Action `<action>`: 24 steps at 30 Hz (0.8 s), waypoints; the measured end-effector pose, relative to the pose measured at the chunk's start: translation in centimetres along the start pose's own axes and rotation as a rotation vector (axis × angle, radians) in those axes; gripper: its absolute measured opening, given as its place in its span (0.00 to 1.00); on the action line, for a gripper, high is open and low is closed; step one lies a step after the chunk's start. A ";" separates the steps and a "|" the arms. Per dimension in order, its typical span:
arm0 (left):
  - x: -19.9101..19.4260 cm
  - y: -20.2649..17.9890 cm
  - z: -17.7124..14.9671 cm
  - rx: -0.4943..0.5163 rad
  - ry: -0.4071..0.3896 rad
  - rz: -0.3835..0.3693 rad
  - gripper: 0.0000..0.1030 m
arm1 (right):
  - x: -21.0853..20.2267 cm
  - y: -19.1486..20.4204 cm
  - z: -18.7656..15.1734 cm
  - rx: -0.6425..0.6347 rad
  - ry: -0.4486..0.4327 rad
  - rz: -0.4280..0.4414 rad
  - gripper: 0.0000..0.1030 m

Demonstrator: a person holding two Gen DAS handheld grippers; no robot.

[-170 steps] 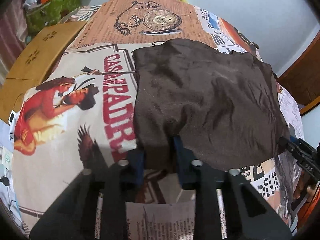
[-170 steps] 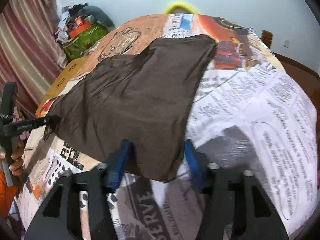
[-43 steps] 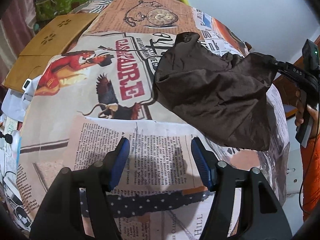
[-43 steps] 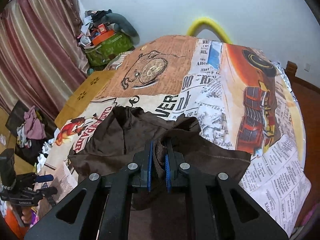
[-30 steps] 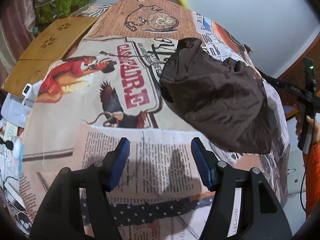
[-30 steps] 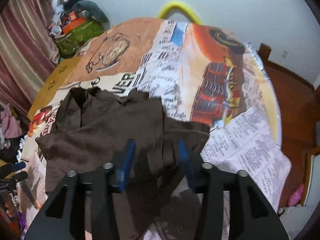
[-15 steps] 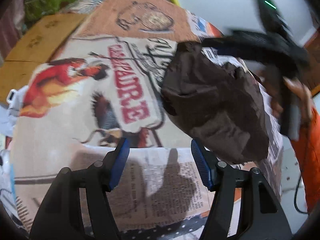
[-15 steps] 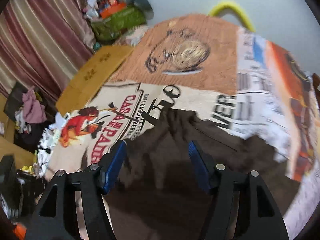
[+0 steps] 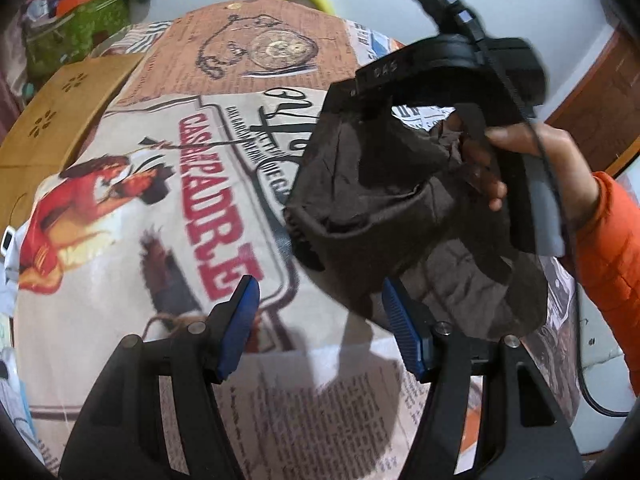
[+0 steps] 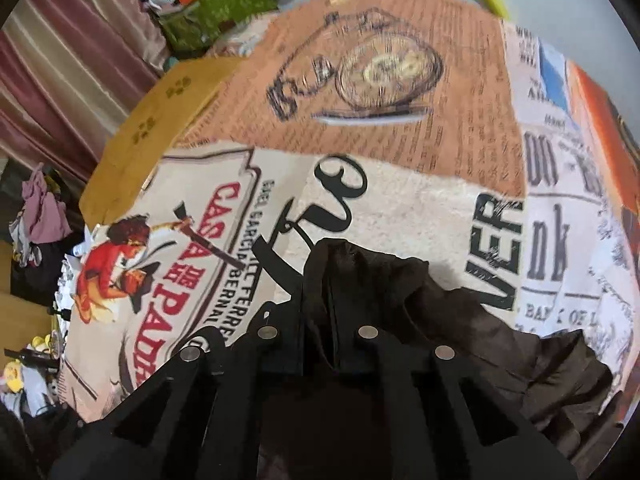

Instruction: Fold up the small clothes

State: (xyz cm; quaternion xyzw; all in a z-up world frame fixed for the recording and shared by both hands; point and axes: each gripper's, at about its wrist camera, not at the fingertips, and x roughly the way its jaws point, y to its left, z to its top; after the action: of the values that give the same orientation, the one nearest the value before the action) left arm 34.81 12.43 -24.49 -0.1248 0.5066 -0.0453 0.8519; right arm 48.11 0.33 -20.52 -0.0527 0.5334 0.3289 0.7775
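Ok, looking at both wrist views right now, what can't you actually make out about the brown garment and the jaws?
- Right wrist view: the right gripper has just closed on the garment; dark cloth hides its pads.
- Left wrist view: the hand and the right gripper's body cover the garment's upper edge.
- Both views: what kind of garment it is; it is too bunched.
- Right wrist view: the tablecloth print is motion-blurred.
- Left gripper: open, nothing between its jaws.

The printed cloth [image 10: 400, 208] carries all but one of the legible marks. Red capitals beside a red-coated figure read "CASA" over partly legible "PADR…". A smaller black line alongside reads "GARCIA", then "FERRE…" and "BERNAL". Large black letters "VER" stand at right, with "nk" and "BANK OF" in a newsprint panel. The right gripper [image 9: 362, 120] bears "DAS"; its leading characters are unclear.
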 end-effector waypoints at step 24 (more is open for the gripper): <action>-6.7 -15.7 0.2 0.282 -0.159 -0.088 0.07 | -15.8 -7.3 -8.2 0.124 -0.282 0.041 0.07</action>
State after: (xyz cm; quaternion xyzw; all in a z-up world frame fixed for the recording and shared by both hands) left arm 32.56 -1.27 -14.61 -0.0294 0.4202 -0.1431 0.8956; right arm 42.40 -16.07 -12.32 0.0533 0.4393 0.3153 0.8395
